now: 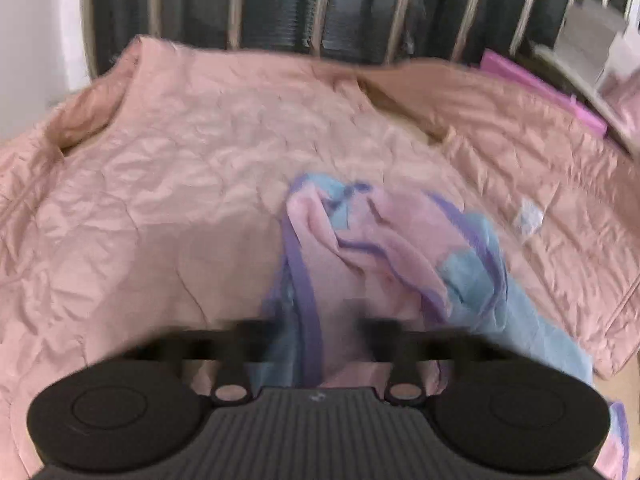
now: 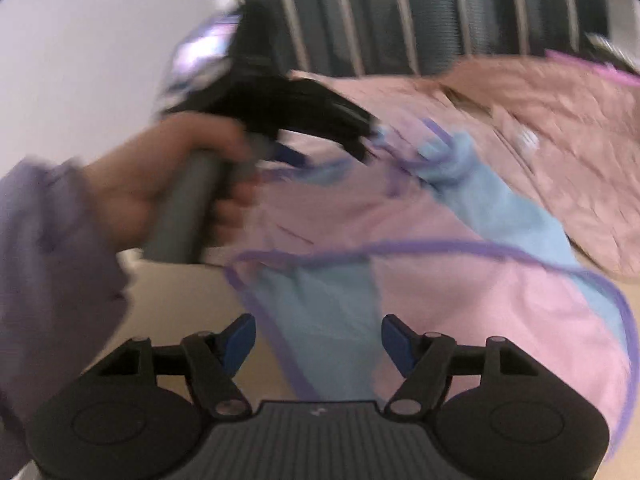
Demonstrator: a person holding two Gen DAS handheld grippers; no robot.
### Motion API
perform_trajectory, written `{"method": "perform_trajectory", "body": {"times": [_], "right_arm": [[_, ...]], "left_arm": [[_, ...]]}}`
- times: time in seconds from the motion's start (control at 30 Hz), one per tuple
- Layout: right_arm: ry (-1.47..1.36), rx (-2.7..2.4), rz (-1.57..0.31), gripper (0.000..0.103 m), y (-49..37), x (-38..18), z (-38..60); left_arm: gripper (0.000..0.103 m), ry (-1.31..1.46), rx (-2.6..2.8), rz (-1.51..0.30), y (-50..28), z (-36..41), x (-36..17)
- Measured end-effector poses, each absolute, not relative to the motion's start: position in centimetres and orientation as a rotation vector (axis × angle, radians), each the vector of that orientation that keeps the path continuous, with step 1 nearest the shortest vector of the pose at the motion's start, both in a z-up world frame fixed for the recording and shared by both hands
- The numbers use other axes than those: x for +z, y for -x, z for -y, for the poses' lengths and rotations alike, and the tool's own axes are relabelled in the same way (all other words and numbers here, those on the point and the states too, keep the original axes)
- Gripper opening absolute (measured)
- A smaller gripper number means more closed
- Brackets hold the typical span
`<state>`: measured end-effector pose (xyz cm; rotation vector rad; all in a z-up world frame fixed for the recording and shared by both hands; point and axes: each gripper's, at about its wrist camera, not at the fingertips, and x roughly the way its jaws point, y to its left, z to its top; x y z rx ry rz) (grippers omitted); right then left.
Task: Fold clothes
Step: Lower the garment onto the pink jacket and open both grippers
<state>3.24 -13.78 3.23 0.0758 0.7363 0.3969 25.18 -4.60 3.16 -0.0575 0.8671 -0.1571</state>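
Observation:
A pink and light-blue garment [image 1: 384, 240] with purple trim lies crumpled on a pink quilted jacket [image 1: 180, 168]. In the right wrist view the garment [image 2: 460, 288] spreads over the tan table. My left gripper [image 1: 320, 332] is blurred, its fingers apart around a bunch of the garment; in the right wrist view it [image 2: 368, 140] reaches the garment's far edge, held by a hand [image 2: 160, 184]. My right gripper [image 2: 318, 344] is open, blue pads [image 2: 240, 340] apart, low over the garment's near blue panel.
The pink quilted jacket [image 2: 560, 128] covers most of the table. Dark vertical slats [image 1: 320, 4] stand behind it. A magenta strip [image 1: 548, 88] and pale boxes [image 1: 592, 36] lie at the far right. Bare tan table [image 2: 180, 308] shows near left.

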Motion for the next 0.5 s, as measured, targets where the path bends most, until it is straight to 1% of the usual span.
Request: {"method": "perform_trajectory", "body": {"times": [0.07,0.13,0.17,0.2,0.27,0.37,0.43,0.47,0.5], "right_arm": [[-0.038,0.394,-0.739,0.068,-3.8,3.3,12.9],[-0.052,0.408,-0.758,0.062,-4.1,3.1,12.9],[-0.074,0.426,-0.767,0.052,-4.2,2.9,13.1],[-0.095,0.442,-0.781,0.039,-4.3,2.7,13.4],[-0.1,0.456,-0.796,0.026,-4.2,2.3,13.7],[-0.118,0.47,-0.795,0.014,-3.6,2.3,14.7],[-0.136,0.454,-0.795,0.01,-3.4,2.1,15.7],[-0.137,0.437,-0.792,0.006,-3.3,2.1,16.2],[-0.138,0.416,-0.792,0.005,-3.2,2.2,16.8]], "left_arm": [[0.0,0.078,-0.152,-0.868,-24.6,4.3,2.9],[0.0,0.05,-0.118,-0.841,-23.3,3.7,2.9],[0.0,0.035,-0.101,-0.827,-22.6,3.4,3.0],[0.0,0.019,-0.082,-0.811,-21.6,2.8,3.1],[0.0,0.01,-0.044,-0.794,-19.1,1.4,3.3],[0.0,0.029,0.021,-0.778,-14.6,-0.7,3.7],[0.0,0.066,0.049,-0.78,-10.6,-1.7,3.8],[0.0,0.092,0.063,-0.785,-8.5,-2.0,3.9],[0.0,0.118,0.073,-0.794,-6.6,-2.2,4.0]]}}
